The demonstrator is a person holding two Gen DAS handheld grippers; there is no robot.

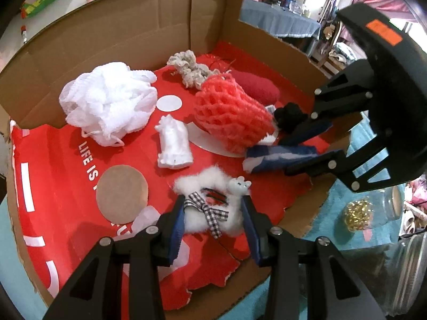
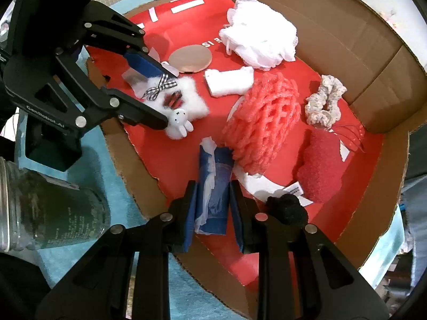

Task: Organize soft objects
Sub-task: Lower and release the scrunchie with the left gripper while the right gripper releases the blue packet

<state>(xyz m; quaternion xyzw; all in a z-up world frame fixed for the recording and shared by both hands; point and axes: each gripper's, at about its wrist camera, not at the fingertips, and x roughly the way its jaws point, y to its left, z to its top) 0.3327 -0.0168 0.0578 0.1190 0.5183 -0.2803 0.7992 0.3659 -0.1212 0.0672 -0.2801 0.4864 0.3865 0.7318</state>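
Soft objects lie in a cardboard box with a red floor. My left gripper is open, its jaws on either side of a fluffy white hair clip with a checked bow and a small bunny; it also shows in the right wrist view. My right gripper is open around a folded blue denim cloth, which also shows in the left wrist view. A pink foam net, white mesh pouf, white foam sleeve, beige scrunchie, red sponge and black pom-pom lie around.
The box walls stand at the back and left; its near side is torn low. A glass jar lies on the teal towel beside the box. A second jar with gold bits sits there too.
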